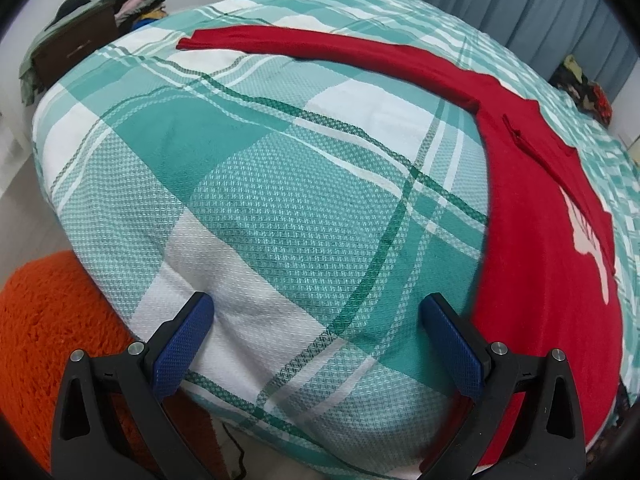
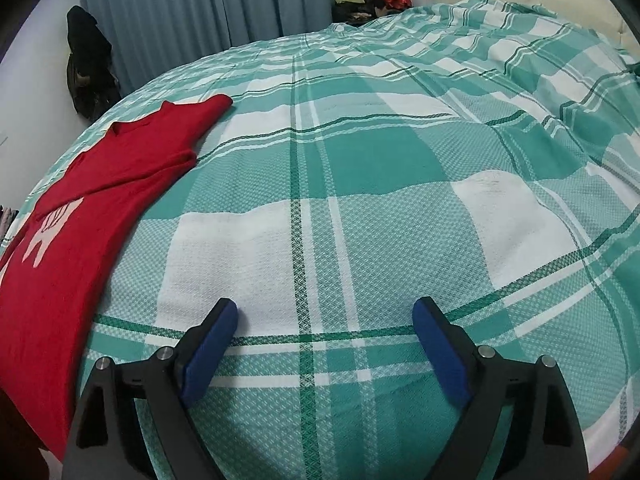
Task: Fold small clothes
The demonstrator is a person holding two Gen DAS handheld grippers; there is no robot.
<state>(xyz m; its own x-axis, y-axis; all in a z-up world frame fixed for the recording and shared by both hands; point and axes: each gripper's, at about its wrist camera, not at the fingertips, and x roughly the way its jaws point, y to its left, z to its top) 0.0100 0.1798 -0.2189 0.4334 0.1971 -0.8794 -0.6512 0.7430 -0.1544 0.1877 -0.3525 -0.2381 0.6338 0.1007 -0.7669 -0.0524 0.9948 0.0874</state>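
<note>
Nearest: left gripper [image 1: 316,312] and right gripper [image 2: 325,316], fingers spread wide, holding nothing, over green plaid bedspread [image 1: 256,184]. Red sweater [image 1: 536,240] spread flat between them, one sleeve stretched far left. Grey curtain [image 2: 192,4] beyond; orange rug [image 1: 44,340] near left; clothes pile [image 1: 100,20] far left.

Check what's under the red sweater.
The red sweater lies flat on the green plaid bedspread; bedspread shows all around it. Anything directly beneath it is covered.

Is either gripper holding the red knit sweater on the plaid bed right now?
No, the left gripper and right gripper are both open over the green plaid bedspread, with the red knit sweater lying flat beside them.
</note>
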